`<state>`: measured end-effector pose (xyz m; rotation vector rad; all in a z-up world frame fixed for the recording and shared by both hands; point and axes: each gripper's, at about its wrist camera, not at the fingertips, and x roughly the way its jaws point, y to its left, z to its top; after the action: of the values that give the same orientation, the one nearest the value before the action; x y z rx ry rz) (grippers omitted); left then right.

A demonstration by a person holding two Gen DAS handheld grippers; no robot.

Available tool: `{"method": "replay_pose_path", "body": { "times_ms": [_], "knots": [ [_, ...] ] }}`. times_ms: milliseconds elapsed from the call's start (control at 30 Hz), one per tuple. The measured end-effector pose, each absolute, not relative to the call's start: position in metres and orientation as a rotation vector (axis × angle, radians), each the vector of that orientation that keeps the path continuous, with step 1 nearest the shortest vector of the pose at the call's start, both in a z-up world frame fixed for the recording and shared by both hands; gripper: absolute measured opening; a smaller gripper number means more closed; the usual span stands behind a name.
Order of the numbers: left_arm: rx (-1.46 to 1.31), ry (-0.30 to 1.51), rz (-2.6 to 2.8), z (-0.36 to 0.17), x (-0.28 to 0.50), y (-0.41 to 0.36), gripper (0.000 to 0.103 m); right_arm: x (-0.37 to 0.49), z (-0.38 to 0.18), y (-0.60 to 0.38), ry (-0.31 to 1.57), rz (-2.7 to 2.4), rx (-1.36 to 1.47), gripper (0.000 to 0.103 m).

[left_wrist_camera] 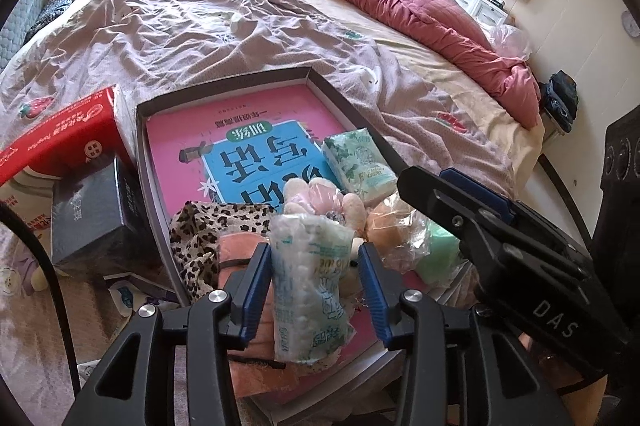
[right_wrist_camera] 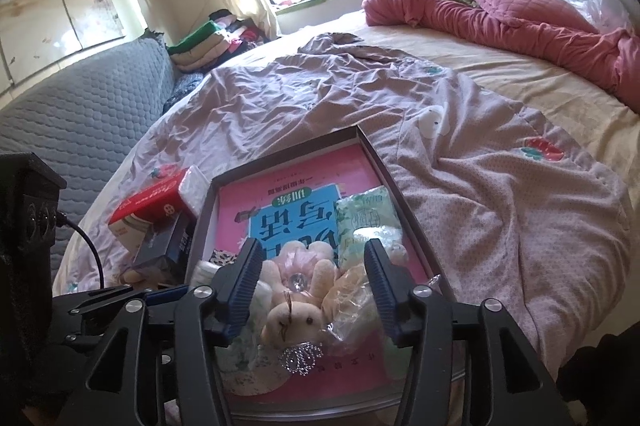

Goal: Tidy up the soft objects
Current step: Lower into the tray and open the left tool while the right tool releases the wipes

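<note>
A shallow grey tray (left_wrist_camera: pixel 224 85) on the bed holds a pink book and a heap of soft things. A clear bag of cotton swabs (left_wrist_camera: pixel 308 286) stands between the jaws of my left gripper (left_wrist_camera: pixel 315 290). Its left pad touches the bag and a small gap shows at the right pad, so it is open. My right gripper (right_wrist_camera: pixel 314 282) is open around a cream plush bunny (right_wrist_camera: pixel 296 318) without pressing on it; in the left wrist view it reaches in from the right (left_wrist_camera: pixel 426 177). A green tissue pack (right_wrist_camera: pixel 364 222), a leopard cloth (left_wrist_camera: pixel 208 234) and bagged sponges (left_wrist_camera: pixel 388 226) lie beside them.
A red tissue box (left_wrist_camera: pixel 60 141) and a dark box (left_wrist_camera: pixel 92 214) sit against the tray's left side. A crumpled mauve blanket (right_wrist_camera: pixel 360 97) covers the bed beyond the tray, with a pink quilt (right_wrist_camera: pixel 520 13) at the far right. A grey sofa (right_wrist_camera: pixel 80 105) runs along the left.
</note>
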<state>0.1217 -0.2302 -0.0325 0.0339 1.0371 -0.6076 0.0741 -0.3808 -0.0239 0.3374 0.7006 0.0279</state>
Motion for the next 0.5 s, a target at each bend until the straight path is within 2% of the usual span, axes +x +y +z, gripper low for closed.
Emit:
{"method": "replay_pose_path", "body": {
  "times_ms": [500],
  "knots": [
    [0.032, 0.991, -0.628, -0.014, 0.111, -0.225, 0.050, 0.069, -0.014, -0.382, 0.674, 0.014, 0.345, 0.057]
  ]
}}
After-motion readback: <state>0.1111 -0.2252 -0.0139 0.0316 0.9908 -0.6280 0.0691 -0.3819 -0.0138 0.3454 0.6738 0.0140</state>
